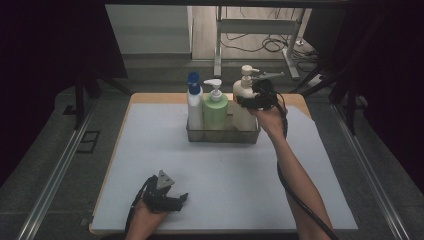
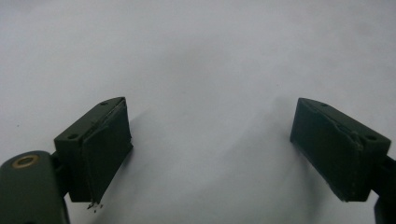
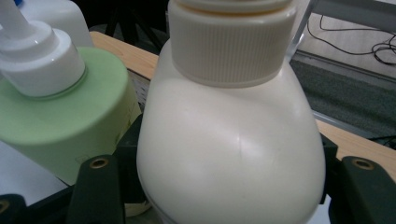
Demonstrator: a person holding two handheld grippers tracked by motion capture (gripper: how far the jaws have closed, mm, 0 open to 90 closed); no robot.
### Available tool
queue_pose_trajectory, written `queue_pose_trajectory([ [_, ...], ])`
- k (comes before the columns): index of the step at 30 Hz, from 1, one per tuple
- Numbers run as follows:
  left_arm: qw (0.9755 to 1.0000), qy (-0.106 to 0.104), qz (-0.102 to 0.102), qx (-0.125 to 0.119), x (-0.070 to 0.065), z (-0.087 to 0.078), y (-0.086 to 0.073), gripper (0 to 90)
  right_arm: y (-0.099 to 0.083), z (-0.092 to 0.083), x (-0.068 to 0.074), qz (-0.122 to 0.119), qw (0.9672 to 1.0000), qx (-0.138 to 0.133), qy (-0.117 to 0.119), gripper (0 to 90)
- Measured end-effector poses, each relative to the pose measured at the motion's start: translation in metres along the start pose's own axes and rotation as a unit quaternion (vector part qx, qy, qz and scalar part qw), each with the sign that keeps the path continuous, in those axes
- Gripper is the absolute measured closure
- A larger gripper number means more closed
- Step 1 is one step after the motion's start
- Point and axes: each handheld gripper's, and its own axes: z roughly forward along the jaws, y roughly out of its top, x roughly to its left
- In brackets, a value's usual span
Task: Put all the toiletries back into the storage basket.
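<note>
A cream pump bottle stands upright at the right end of a clear basket at the back of the white mat. My right gripper is shut on its body, one jaw on each side. Whether the bottle rests on the basket's floor is hidden. To its left in the basket stand a green pump bottle and a white bottle with a blue cap. My left gripper lies open on the mat at the front left, with nothing between its jaws.
The white mat covers a wooden table. Metal rails run along both sides. Behind the table stand a desk frame and floor cables.
</note>
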Motion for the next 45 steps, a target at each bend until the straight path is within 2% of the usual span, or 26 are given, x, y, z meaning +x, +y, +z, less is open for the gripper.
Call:
queue_pose_trajectory([
  [13, 1.0, 0.0, 0.0, 0.0, 0.0, 0.0, 0.0, 12.1, -0.014, 0.002, 0.001, -0.001, 0.9998, 0.021, 0.0, 36.2],
  [26, 1.0, 0.0, 0.0, 0.0, 0.0, 0.0, 0.0, 12.1, -0.027, 0.013, 0.004, -0.003, 0.9991, 0.043, 0.001, 36.2],
  [35, 1.0, 0.0, 0.0, 0.0, 0.0, 0.0, 0.0, 12.1, -0.032, 0.015, 0.004, 0.002, 0.9992, 0.04, 0.0, 36.0],
  [45, 1.0, 0.0, 0.0, 0.0, 0.0, 0.0, 0.0, 12.1, -0.04, 0.012, -0.001, 0.009, 0.9995, 0.028, 0.016, 33.4],
])
